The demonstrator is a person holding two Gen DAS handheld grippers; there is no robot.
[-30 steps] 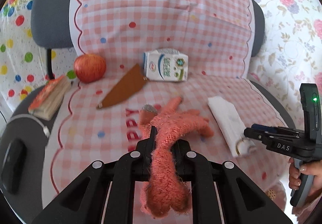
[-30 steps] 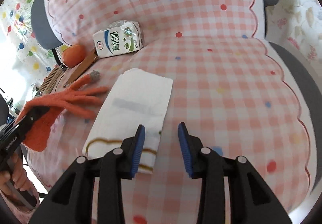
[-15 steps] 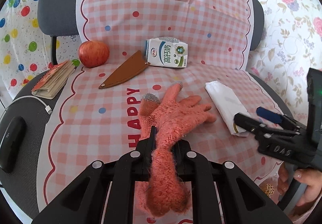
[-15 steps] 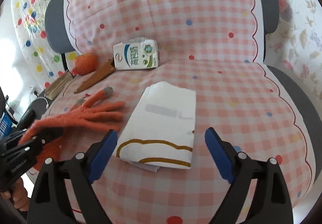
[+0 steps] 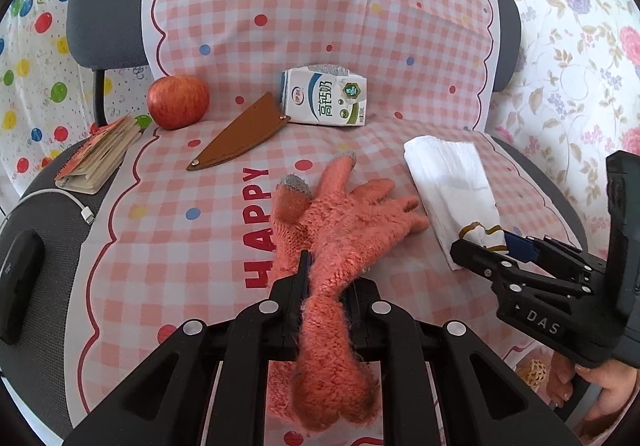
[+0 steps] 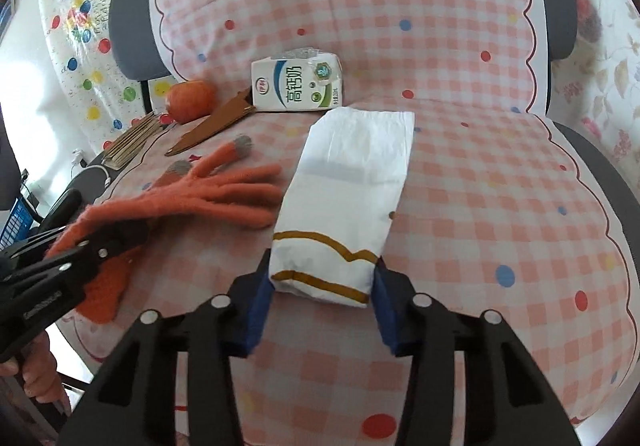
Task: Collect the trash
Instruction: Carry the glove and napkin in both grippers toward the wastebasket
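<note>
I've got my left gripper point(image 5: 326, 282) clamped on the orange glove point(image 5: 344, 221) beside the tissue pack point(image 6: 348, 205), which my right gripper point(image 6: 320, 282) straddles wide open, ready to squeeze.

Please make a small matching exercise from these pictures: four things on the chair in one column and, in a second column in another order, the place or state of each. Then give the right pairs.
Things
1. orange glove
2. white packet
3. milk carton
4. apple

Places or states
A. lies on its side at the foot of the chair back
B. its cuff is pinched in the left gripper
C. sits next to a small notebook
D. its near end lies between the open fingers of the right gripper

Pairs: 1-B, 2-D, 3-A, 4-C
</note>
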